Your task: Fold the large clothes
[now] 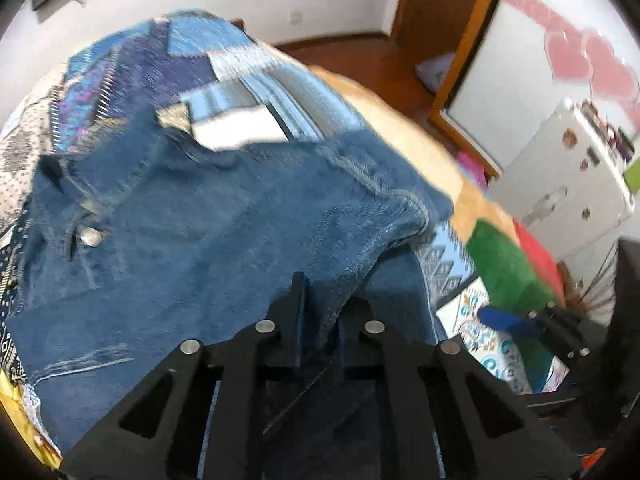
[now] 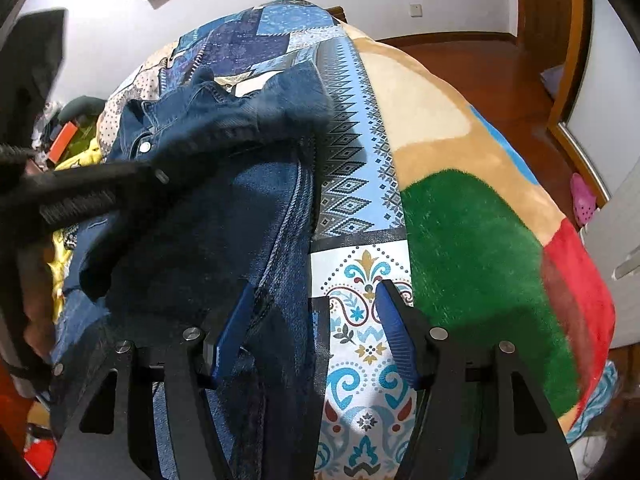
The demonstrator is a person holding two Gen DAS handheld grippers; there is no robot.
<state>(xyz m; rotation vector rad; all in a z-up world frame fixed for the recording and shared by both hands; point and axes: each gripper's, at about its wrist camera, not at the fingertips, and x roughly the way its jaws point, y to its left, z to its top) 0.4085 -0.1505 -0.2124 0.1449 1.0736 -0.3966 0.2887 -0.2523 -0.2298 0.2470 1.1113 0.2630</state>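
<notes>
Jeans [image 1: 208, 248]: heavy denim, judged limp but thick at seams; unlikely to slip. Best hold judged at stitched seam or waistband edge, not mid-panel.

Look: dark blue, metal button [image 1: 91, 237] at waist, rumpled, one layer lifted over another. Lying on bed [image 2: 440, 128], on patterned quilt [image 2: 352, 184].

Left claw [image 1: 320, 308]: fingers nearly together, pinching denim fold. Right claw [image 2: 316, 300]: fingers spread wide, gripping nothing, straddling jeans' side seam.

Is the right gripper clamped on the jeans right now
No, the right gripper stands open, its blue pads wide apart over the edge of the jeans and the patterned bedspread.
</notes>
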